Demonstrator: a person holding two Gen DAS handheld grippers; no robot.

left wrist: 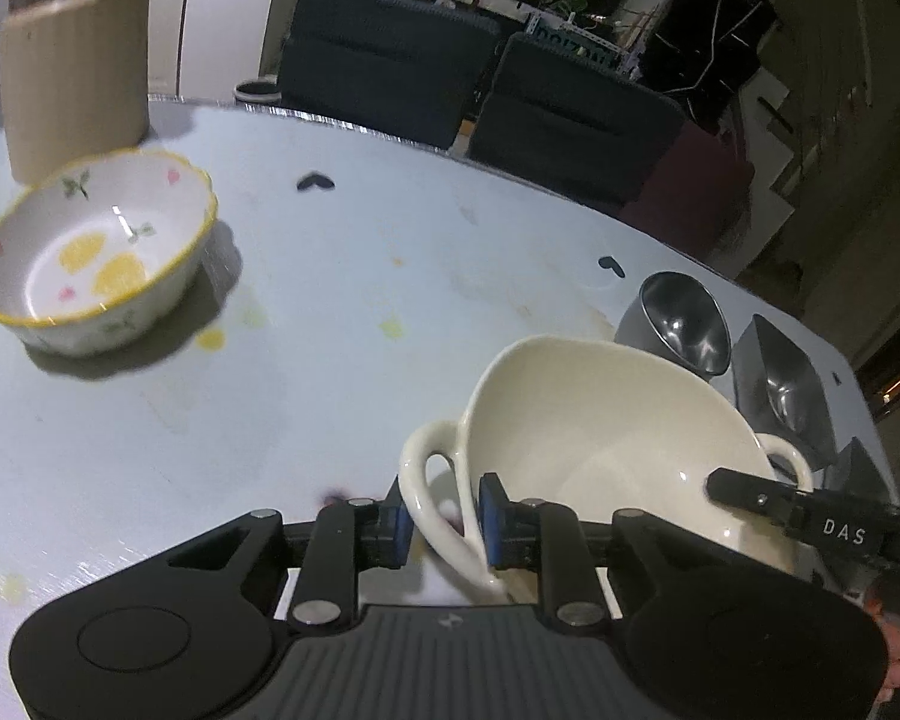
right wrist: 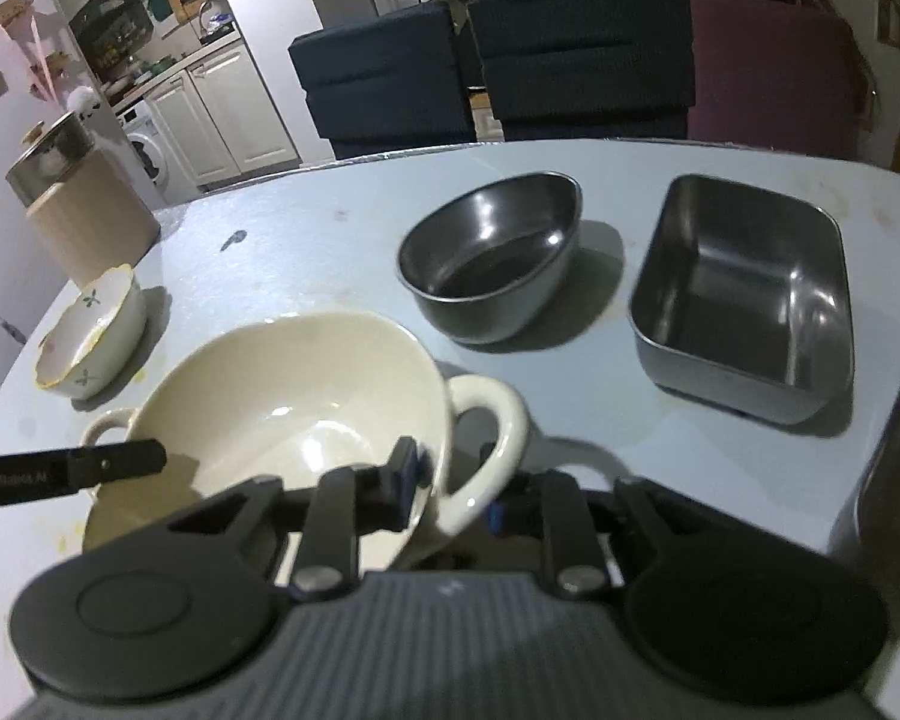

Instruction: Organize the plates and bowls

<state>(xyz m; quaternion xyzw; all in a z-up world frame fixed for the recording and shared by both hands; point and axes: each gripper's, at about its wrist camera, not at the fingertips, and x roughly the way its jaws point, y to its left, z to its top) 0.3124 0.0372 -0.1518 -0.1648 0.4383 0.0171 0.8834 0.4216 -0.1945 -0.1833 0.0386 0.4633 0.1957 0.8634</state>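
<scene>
Cream two-handled bowl (right wrist: 282, 396) tilted over table (left wrist: 330, 300), L gripper (left wrist: 441, 531) & R gripper (right wrist: 450, 486) each clamped on a handle-side rim; floral bowl (left wrist: 99, 252), round steel bowl (right wrist: 492, 258), steel tray (right wrist: 744, 300) all separate, nothing stacked, early stage

Handled bowl (right wrist: 306, 396) sits between floral bowl (right wrist: 90, 336) and round metal bowl (right wrist: 492, 264).
</scene>
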